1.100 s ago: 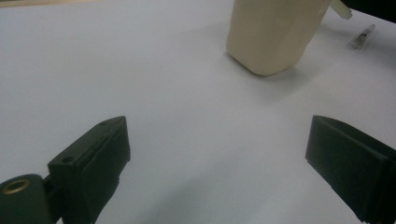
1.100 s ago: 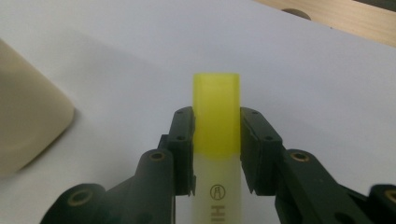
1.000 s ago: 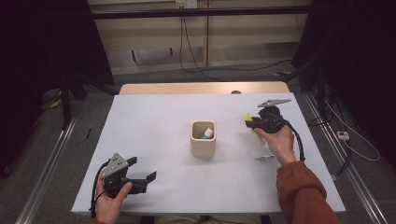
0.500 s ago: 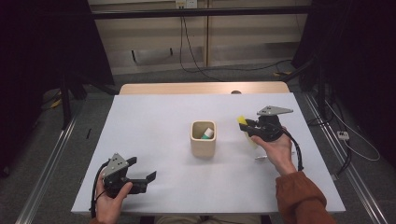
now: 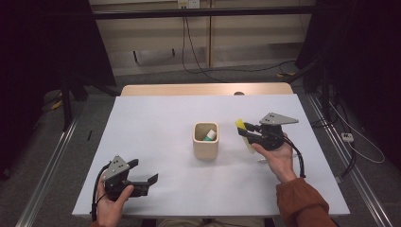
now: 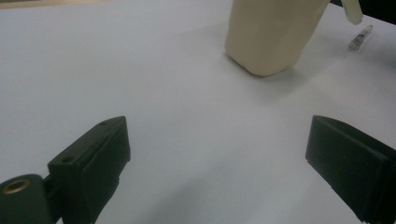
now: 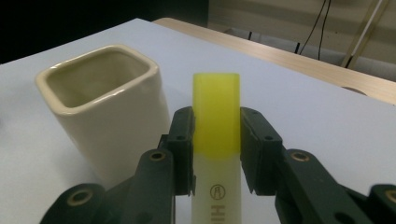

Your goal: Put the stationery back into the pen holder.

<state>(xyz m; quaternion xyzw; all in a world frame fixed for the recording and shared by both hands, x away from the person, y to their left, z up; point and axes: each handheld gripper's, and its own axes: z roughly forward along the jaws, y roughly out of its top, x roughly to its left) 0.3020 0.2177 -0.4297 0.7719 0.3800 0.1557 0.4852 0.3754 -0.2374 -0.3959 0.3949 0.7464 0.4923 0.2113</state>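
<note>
A cream square cup (image 5: 205, 140) stands mid-table and holds a small white and green item (image 5: 210, 135). To its right, my right gripper (image 5: 248, 130) is shut on a yellow highlighter (image 5: 242, 128), held above the table with its yellow cap toward the cup. In the right gripper view the highlighter (image 7: 216, 135) sits clamped between the jaws, the cup (image 7: 103, 107) just to its left. My left gripper (image 5: 144, 177) stands open near the table's front left edge, nothing between its fingers. In the left gripper view its jaws stand wide apart, the cup (image 6: 271, 32) far ahead.
A small clear pen-like item (image 5: 261, 161) lies on the white table (image 5: 156, 127) under the right hand; it shows again, as the pen-like item (image 6: 359, 38), in the left gripper view. Cables run across the floor behind the table (image 5: 198, 52). A wooden strip (image 5: 203, 89) borders the far edge.
My right gripper has carried the highlighter left and a little down toward the cup. The left gripper has stayed in place.
</note>
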